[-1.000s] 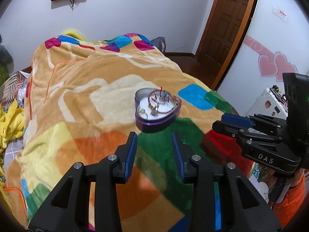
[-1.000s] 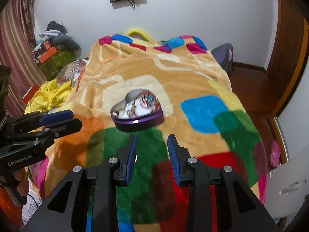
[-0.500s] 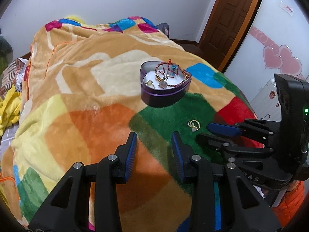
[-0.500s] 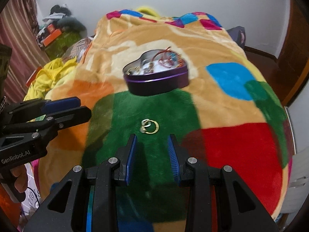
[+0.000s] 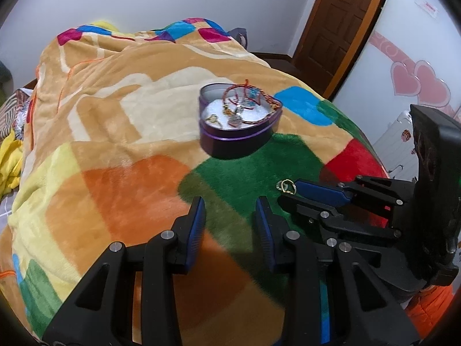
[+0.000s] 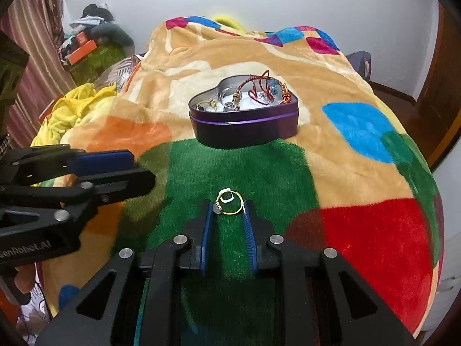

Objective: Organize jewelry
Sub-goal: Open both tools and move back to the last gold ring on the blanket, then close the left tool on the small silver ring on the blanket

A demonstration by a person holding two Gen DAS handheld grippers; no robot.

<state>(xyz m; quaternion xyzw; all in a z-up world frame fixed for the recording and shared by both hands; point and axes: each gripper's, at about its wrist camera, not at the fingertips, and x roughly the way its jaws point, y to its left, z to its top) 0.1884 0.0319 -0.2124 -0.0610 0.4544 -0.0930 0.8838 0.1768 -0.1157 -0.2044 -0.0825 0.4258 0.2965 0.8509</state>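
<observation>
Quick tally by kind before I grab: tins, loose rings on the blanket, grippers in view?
Heart-shaped tins: 1
Loose gold rings on the blanket: 1
Grippers: 2, left gripper and right gripper
Total: 4

A purple heart-shaped tin (image 6: 245, 125) sat open on the blanket's tan patch at the edge of the green one, as I saw it from both wrists. It held a tangle of red cord bracelets (image 6: 263, 90) with blue beads, a small gold ring (image 5: 213, 119) and silver charms on a white lining. A gold ring (image 6: 229, 201) lay flat on the green patch, well in front of the tin.
</observation>
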